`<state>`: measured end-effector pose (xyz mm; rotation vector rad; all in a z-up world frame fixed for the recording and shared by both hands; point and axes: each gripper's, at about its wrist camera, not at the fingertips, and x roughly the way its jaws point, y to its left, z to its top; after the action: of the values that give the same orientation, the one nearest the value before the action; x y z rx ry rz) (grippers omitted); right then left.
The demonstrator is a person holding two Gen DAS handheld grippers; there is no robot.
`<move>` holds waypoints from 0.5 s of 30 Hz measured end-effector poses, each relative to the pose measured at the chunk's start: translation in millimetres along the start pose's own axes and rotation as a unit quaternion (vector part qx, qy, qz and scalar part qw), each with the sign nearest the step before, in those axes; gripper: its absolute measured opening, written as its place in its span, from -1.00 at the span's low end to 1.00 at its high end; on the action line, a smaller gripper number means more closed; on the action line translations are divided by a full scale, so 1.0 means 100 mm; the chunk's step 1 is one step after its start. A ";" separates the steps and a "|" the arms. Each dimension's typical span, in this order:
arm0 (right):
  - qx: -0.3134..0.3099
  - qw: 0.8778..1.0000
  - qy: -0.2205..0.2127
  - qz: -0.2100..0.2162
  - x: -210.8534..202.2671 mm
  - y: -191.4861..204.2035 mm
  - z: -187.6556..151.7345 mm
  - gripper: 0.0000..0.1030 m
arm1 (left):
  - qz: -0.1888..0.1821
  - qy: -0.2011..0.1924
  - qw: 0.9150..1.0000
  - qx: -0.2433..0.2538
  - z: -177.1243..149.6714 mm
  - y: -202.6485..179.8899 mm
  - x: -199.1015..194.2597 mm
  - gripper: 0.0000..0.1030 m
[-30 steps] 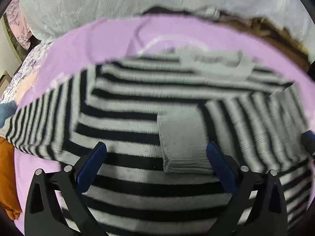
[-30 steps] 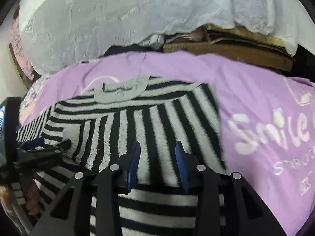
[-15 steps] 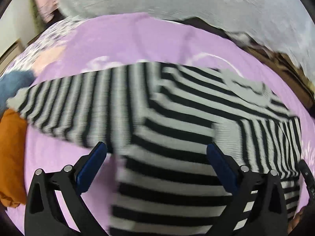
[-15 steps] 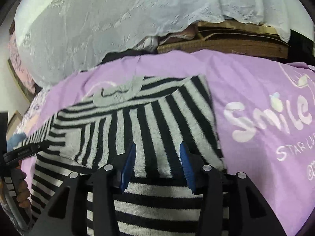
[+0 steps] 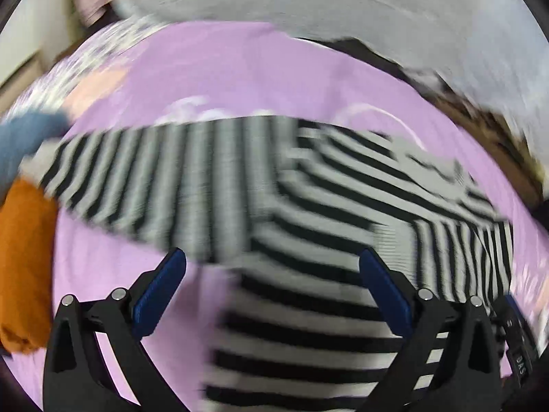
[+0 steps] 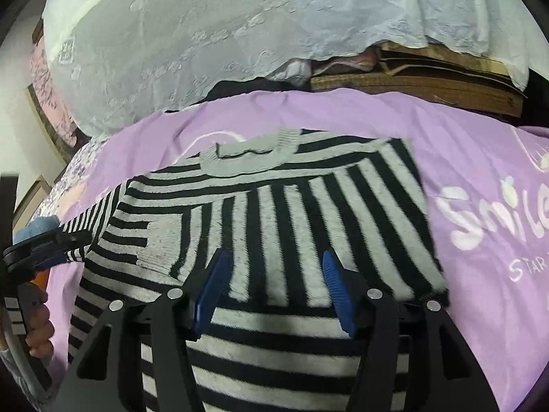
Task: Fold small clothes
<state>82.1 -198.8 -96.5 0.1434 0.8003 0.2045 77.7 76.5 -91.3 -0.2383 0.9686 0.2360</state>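
Observation:
A black-and-grey striped sweater [image 6: 274,213] lies flat on a purple sheet [image 6: 463,158]. Its right sleeve is folded across the chest, with the grey cuff [image 6: 161,240] near the middle. Its left sleeve [image 5: 154,185] stretches out to the left in the blurred left wrist view. My left gripper [image 5: 271,267] is open and empty above the sweater's left side; it also shows in the right wrist view [image 6: 44,243], at the sleeve's end. My right gripper [image 6: 274,267] is open and empty just above the folded sleeve.
An orange garment [image 5: 20,264] and a blue garment [image 5: 24,140] lie at the sheet's left edge. A white lace cloth [image 6: 206,34] covers a pile at the back. Stacked wooden boards [image 6: 429,72] sit at the back right. The sheet carries white print [image 6: 487,213].
My left gripper has swung left from over the folded cuff to the outstretched left sleeve. My right gripper has opened wider and lifted slightly off the folded sleeve.

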 end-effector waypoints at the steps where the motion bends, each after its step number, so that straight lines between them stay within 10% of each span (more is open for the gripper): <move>1: 0.000 1.000 0.000 0.000 0.03 0.01 0.03 0.13 | -0.005 0.005 1.000 0.023 0.06 -0.20 0.06 0.91; 4: 0.013 1.000 -0.004 -0.017 0.15 -0.06 0.19 0.12 | 0.007 0.014 0.998 0.060 0.20 -0.67 0.30 0.91; 8: 0.045 0.998 0.009 -0.031 0.42 -0.30 0.45 -0.49 | 0.033 0.017 0.994 0.106 0.20 -1.03 0.57 0.91; 15: 0.072 0.996 0.033 -0.043 0.89 -0.55 0.47 -0.62 | 0.048 0.015 0.994 0.095 0.13 -0.99 0.81 0.92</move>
<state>184.0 -233.1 -137.3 0.2393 0.8857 0.0703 162.4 -6.3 -142.4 -0.0214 1.0264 0.2269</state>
